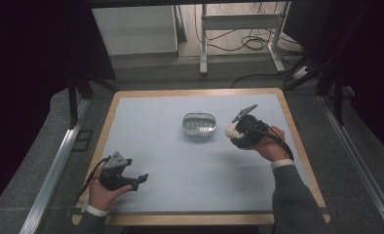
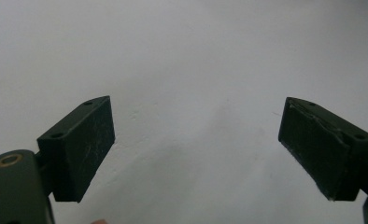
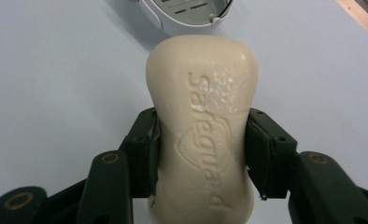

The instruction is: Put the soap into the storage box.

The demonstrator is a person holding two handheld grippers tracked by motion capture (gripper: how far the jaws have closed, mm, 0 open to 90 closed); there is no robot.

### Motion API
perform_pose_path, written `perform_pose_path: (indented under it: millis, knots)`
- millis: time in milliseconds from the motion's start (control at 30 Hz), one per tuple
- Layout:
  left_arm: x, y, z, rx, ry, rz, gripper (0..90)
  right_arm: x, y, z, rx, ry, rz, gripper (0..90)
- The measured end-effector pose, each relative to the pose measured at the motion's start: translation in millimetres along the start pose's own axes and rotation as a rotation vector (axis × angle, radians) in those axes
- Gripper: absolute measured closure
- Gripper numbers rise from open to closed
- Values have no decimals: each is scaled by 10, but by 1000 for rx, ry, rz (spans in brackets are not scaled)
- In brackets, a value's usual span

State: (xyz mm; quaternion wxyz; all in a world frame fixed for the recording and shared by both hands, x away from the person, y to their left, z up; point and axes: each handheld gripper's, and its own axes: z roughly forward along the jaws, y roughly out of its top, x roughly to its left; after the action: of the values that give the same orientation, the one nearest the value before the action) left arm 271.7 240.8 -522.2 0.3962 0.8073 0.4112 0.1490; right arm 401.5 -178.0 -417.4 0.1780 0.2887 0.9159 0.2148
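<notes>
Soap in your grip, dish just ahead.

Your right hand-held gripper (image 3: 201,154) clamps the soap bar (image 3: 203,126) near the counter's (image 1: 180,161) right edge, beside the soap dish (image 1: 199,124); carry it over and release, probably. Your left hand-held gripper (image 2: 196,144) gapes empty near the front-left corner.

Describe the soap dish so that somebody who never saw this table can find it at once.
Look at the pale blue table top with the wooden border. A little right of its centre, beyond both hands, sits the soap dish, a small oval tray with slots in its floor. The right gripper holds a cream soap bar just beside it; nothing else lies on the table.
</notes>
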Motion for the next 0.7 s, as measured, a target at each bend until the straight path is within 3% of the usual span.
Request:
perform_pose_path:
  millis: [367,700]
  knots:
    - [3,3,-11,-6,-4,-4,112,-67,111,59,1,6,-16,493]
    - [20,3,-48,-22,-1,-10,112,-96,354,200,25,5,-37,493]
